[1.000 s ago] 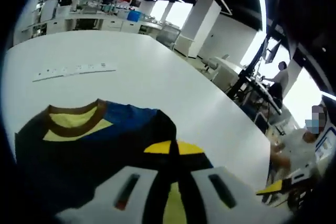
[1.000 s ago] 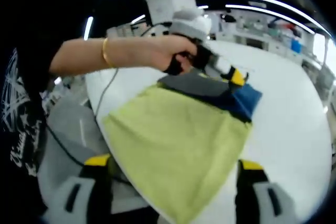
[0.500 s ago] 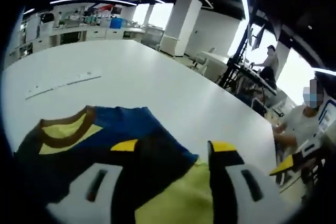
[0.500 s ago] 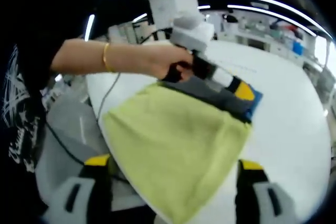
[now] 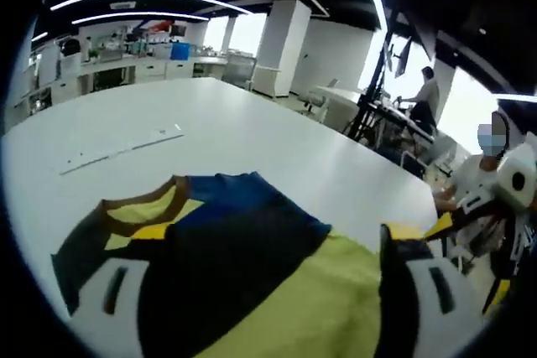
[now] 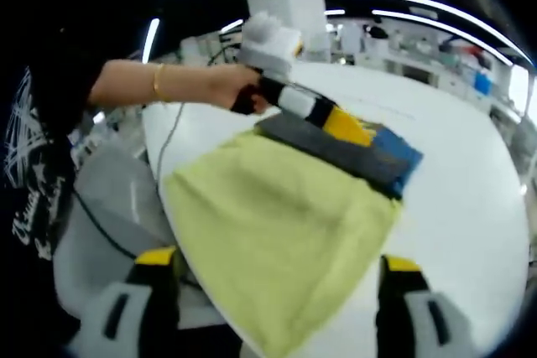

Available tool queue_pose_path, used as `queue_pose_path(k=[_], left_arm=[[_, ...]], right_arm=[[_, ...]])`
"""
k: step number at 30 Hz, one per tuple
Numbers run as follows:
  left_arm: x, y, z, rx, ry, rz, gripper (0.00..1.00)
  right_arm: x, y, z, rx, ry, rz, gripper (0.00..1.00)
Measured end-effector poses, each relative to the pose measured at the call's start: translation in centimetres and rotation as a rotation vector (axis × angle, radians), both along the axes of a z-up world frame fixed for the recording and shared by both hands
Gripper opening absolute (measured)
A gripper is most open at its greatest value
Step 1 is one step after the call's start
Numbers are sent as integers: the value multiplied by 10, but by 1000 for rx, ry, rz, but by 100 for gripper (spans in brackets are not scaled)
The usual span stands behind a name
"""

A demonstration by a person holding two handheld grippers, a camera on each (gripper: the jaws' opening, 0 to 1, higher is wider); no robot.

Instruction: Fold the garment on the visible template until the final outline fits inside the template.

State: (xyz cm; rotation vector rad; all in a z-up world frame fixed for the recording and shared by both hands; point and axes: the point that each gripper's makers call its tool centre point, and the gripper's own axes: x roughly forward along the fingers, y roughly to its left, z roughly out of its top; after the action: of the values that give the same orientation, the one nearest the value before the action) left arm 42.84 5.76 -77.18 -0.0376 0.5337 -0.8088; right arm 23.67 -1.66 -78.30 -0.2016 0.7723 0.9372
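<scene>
Both tongs, left (image 5: 252,278) and right (image 6: 273,291), are spread wide, empty, over the part-folded garment (image 6: 285,224) at frame centre; a fresh hem grip is needed.

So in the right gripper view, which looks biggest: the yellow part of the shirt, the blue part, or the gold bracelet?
1. The yellow part, by far.
2. The blue part.
3. The gold bracelet, a thin band.
The yellow part lies nearest the camera, so it looks extra big.

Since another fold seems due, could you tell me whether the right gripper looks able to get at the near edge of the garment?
Probably yes: the right gripper is open, and the garment lies between its jaws with nothing in front.
</scene>
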Motion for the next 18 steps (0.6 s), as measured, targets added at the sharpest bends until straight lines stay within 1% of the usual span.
queue_pose_path(k=[2, 5, 7, 9, 10, 13, 14, 16, 18], left_arm=[[-7, 9, 3, 2, 7, 5, 99], [-14, 29, 8, 0, -11, 19, 99], [-19, 37, 12, 1, -20, 24, 99], [-28, 49, 15, 20, -45, 15, 99], [-31, 52, 15, 33, -48, 12, 99], [-45, 64, 16, 64, -56, 5, 99], [-52, 71, 18, 60, -58, 17, 99], [-61, 80, 19, 37, -50, 30, 99], [-76, 91, 17, 44, -37, 34, 99]], right_arm=[[-1, 0, 0, 0, 1, 11, 99], [-1, -1, -3, -11, 0, 21, 99], [-3, -1, -4, -23, -9, 41, 99], [-5, -1, -5, -28, -5, 55, 99], [-5, 0, -6, -30, -6, 61, 99], [-9, 0, -8, -43, -7, 83, 99], [-9, 0, -8, -46, -11, 87, 99], [-9, -1, -6, -44, -19, 82, 99], [-9, -1, -5, -34, -25, 78, 99]])
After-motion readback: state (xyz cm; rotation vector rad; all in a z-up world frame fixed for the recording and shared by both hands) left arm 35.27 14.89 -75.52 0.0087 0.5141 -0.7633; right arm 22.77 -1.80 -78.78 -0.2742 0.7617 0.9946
